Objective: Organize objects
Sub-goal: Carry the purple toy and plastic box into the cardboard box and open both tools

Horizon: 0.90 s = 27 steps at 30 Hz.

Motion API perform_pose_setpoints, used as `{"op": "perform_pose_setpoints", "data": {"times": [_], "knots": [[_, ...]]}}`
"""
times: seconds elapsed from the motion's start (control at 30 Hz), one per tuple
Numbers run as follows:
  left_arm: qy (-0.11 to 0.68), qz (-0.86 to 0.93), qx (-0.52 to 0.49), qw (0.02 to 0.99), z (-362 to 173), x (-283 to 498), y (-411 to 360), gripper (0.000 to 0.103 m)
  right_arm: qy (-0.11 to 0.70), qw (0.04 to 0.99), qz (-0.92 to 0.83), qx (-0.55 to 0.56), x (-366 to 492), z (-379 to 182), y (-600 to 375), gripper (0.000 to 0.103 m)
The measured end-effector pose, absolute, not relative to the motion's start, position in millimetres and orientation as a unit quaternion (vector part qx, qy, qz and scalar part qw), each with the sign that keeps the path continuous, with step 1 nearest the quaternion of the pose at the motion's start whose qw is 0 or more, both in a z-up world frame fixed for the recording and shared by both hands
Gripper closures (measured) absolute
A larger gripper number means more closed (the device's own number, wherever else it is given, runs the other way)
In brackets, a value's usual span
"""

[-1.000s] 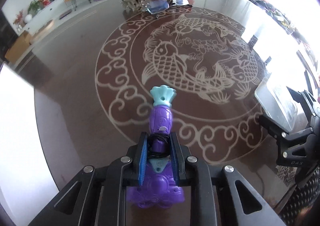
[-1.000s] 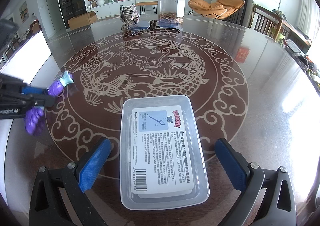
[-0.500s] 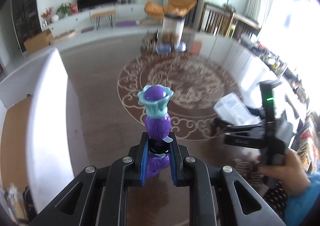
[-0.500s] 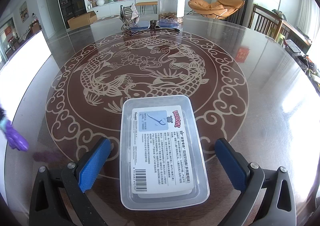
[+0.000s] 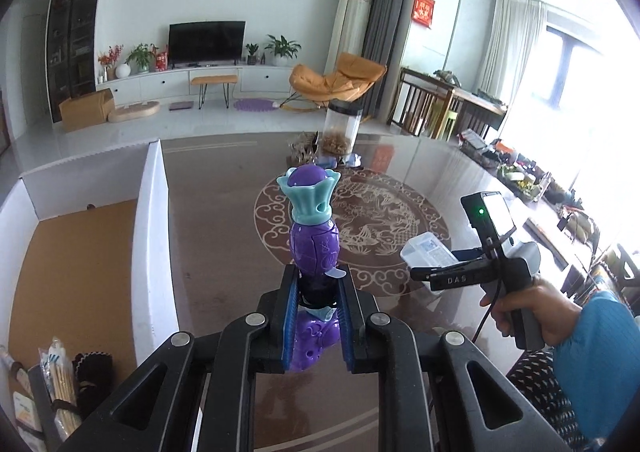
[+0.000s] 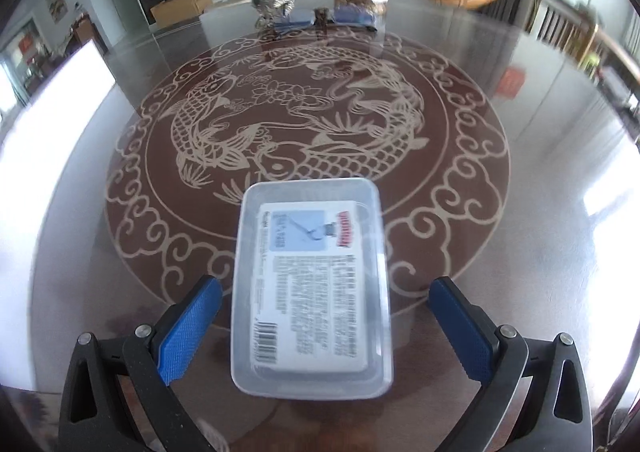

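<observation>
Purple toy figure [image 5: 314,248], centre frame above the bench [image 5: 224,252], clamped at its narrow waist by left hand-held gripper [image 5: 318,312]; light, rigid, slick plastic; right hand-held gripper [image 6: 324,328] apart, straddling clear box [image 6: 312,292].

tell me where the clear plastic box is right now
In the right wrist view the clear plastic box lies on the table, between the open right claw fingers.

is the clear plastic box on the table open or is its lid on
Cannot tell for sure. The clear plastic box lies flat on the table between the open right gripper, label showing on top; no separate lid is visible.
</observation>
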State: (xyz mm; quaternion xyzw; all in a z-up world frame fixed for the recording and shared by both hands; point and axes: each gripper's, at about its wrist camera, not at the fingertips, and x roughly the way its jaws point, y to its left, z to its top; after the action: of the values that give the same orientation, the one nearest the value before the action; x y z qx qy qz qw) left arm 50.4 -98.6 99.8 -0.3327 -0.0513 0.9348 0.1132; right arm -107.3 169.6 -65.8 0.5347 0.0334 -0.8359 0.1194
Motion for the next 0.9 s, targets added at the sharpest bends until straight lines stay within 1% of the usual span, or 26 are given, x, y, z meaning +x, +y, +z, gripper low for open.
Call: {"op": "perform_pose_setpoints", "data": {"times": [0.13,0.2,0.27,0.3,0.33,0.43,0.53,0.73,0.9], "knots": [[-0.061,0.941,-0.311,0.117,111.0,64.9,-105.5,0.085,0.002,0.115,-0.821,0.559,-118.4,-54.2,182.6,0.000],[-0.064,0.942,-0.305,0.121,115.6,68.7,-108.0,0.085,0.004,0.121,-0.817,0.564,-121.2,-50.2,176.0,0.001],[-0.065,0.944,-0.298,0.122,121.0,73.5,-112.2,0.085,0.029,0.123,-0.811,0.572,-119.3,-49.4,161.4,0.012],[-0.066,0.945,-0.294,0.122,124.0,76.4,-114.1,0.085,0.045,0.118,-0.805,0.580,-117.1,-50.9,154.6,0.035],[-0.069,0.947,-0.289,0.122,128.4,79.1,-117.3,0.085,0.058,0.114,-0.799,0.588,-115.5,-52.9,148.9,0.041],[-0.076,0.951,-0.275,0.117,138.0,89.0,-126.3,0.085,0.083,0.110,-0.797,0.588,-106.0,-51.2,139.6,0.042],[-0.081,0.955,-0.264,0.111,149.2,97.9,-137.2,0.085,0.070,0.120,-0.811,0.569,-95.2,-33.1,136.9,0.042],[-0.097,0.958,-0.255,0.093,164.4,118.6,-168.6,0.085,0.054,0.178,-0.845,0.502,-76.8,44.0,100.8,0.042],[-0.117,0.958,-0.253,0.067,173.0,134.2,-204.7,0.085,0.056,0.256,-0.854,0.450,-48.3,102.8,32.1,0.042]]}}
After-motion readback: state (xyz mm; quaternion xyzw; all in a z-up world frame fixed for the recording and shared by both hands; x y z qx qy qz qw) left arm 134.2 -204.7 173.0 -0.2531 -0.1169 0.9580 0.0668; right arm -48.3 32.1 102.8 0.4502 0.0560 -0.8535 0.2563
